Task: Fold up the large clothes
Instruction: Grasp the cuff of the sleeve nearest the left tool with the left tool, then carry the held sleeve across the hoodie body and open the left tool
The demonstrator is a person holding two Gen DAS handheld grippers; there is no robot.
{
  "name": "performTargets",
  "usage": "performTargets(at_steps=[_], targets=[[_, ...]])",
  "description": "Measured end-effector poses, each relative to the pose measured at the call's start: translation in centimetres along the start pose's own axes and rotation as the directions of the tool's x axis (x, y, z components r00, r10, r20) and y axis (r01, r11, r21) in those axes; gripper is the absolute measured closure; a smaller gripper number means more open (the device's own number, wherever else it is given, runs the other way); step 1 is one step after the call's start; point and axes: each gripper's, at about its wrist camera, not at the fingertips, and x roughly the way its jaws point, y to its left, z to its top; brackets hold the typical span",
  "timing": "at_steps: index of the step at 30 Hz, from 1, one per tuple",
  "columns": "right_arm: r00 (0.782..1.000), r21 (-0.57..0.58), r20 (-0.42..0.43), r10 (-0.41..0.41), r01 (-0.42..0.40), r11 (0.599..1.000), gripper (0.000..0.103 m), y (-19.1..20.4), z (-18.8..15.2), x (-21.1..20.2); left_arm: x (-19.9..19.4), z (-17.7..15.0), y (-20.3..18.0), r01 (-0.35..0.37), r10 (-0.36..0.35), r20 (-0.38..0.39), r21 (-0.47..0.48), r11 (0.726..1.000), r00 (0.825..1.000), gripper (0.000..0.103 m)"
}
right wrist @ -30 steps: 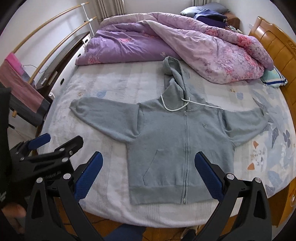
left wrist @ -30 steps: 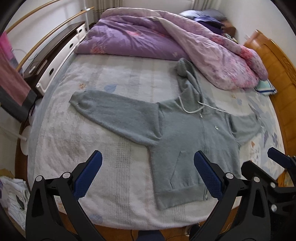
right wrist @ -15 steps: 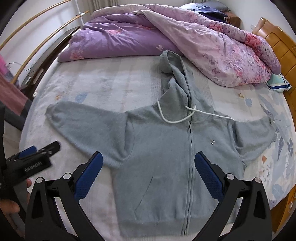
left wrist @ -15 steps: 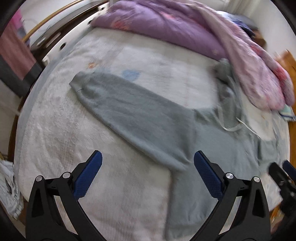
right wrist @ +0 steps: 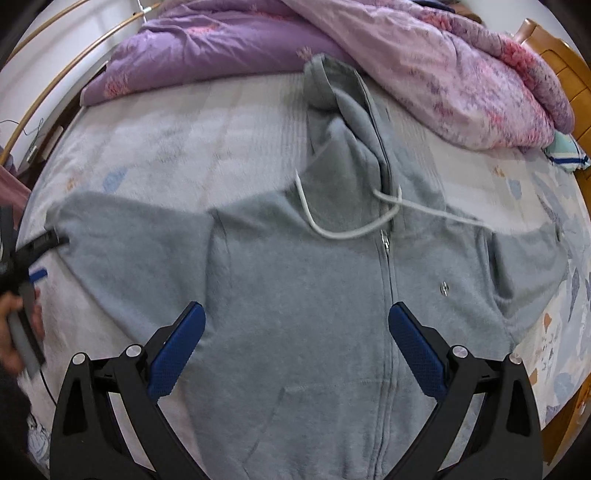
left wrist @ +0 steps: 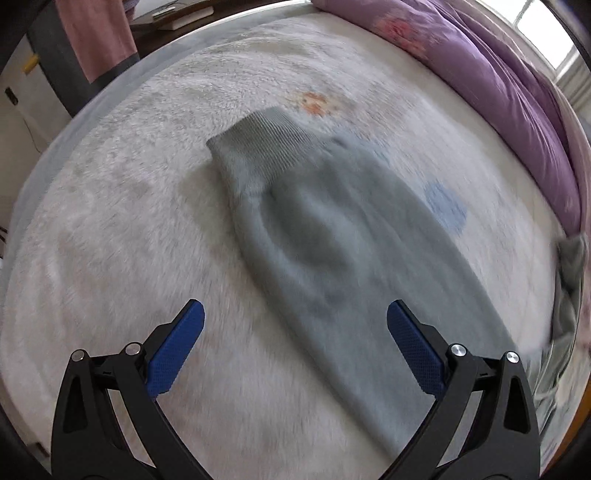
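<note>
A grey zip hoodie [right wrist: 295, 280] lies flat and face up on the bed, sleeves spread, hood toward the quilt. Its left sleeve [left wrist: 332, 240] fills the left wrist view, ribbed cuff [left wrist: 266, 147] at the far end. My left gripper [left wrist: 295, 332] hovers open over the middle of that sleeve, blue pads on either side of it, nothing held. My right gripper [right wrist: 295, 332] is open above the chest of the hoodie, left of the zipper [right wrist: 386, 295]. The left gripper [right wrist: 37, 247] also shows at the left edge of the right wrist view, near the cuff, held by a hand [right wrist: 14, 332].
A purple quilt [right wrist: 332, 44] is heaped across the far side of the bed. White patterned bedding [left wrist: 110, 240] surrounds the hoodie. A wooden bed frame [right wrist: 557, 55] rises at the right, a rail and pink cloth [left wrist: 96, 33] stand at the left.
Both grippers have dropped closer to the bed. The left one swung left, over the sleeve toward the cuff. The right one moved in over the hoodie's chest. Both stayed open.
</note>
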Motion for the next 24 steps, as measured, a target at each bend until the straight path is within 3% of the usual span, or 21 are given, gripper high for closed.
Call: performTargets(at_steps=[1, 2, 5, 7, 8, 9, 10, 14, 18, 22, 24], targets=[[1.000, 0.005, -0.006, 0.004, -0.004, 1.000, 0.008, -0.6, -0.5, 0.1, 0.6, 0.5, 0.2, 0.008, -0.008, 0.006, -0.007, 1.000, 1.000, 0.009], [1.000, 0.010, -0.009, 0.007, -0.007, 1.000, 0.008, -1.1, -0.8, 0.2, 1.0, 1.0, 0.1, 0.021, -0.021, 0.019, -0.004, 1.000, 1.000, 0.020], [1.000, 0.032, 0.002, 0.009, -0.009, 0.999, 0.008, -3.5, -1.9, 0.0, 2.9, 2.0, -0.4, -0.020, 0.021, -0.025, 0.030, 0.999, 0.999, 0.027], [1.000, 0.052, 0.007, 0.005, -0.006, 0.999, 0.008, -5.2, -2.6, -0.2, 2.8, 2.1, -0.6, -0.068, 0.068, -0.018, 0.045, 0.997, 0.998, 0.046], [1.000, 0.062, 0.010, 0.007, -0.008, 0.998, 0.008, -6.2, -2.9, -0.3, 2.3, 2.1, -0.6, -0.033, 0.034, -0.009, 0.047, 0.998, 0.999, 0.086], [1.000, 0.074, 0.011, 0.008, -0.009, 0.997, 0.008, -7.2, -3.2, -0.4, 1.8, 2.1, -0.8, 0.008, -0.007, -0.015, 0.037, 0.999, 1.000, 0.098], [1.000, 0.090, 0.011, 0.005, -0.006, 0.996, 0.008, -8.5, -3.5, -0.5, 0.4, 1.9, -1.2, 0.030, -0.030, 0.009, 0.033, 0.999, 1.000, 0.098], [1.000, 0.130, 0.027, 0.004, -0.007, 0.991, 0.008, -13.3, -4.2, -1.1, -7.4, -0.8, -5.4, 0.057, -0.084, 0.169, 0.157, 0.986, 0.982, 0.098], [0.999, 0.166, 0.049, 0.005, -0.013, 0.986, 0.008, -18.3, -4.0, -2.2, -16.6, -6.8, -13.5, 0.091, -0.191, 0.303, 0.315, 0.945, 0.934, 0.098], [0.996, 0.179, 0.088, -0.007, -0.009, 0.984, 0.008, -24.6, -3.5, -3.8, -21.4, -13.6, -22.5, 0.136, -0.296, 0.342, 0.421, 0.897, 0.892, 0.098], [0.993, 0.186, 0.112, -0.030, 0.009, 0.983, 0.008, -28.4, -3.2, -4.6, -21.5, -17.0, -27.5, 0.136, -0.317, 0.333, 0.470, 0.872, 0.888, 0.097]])
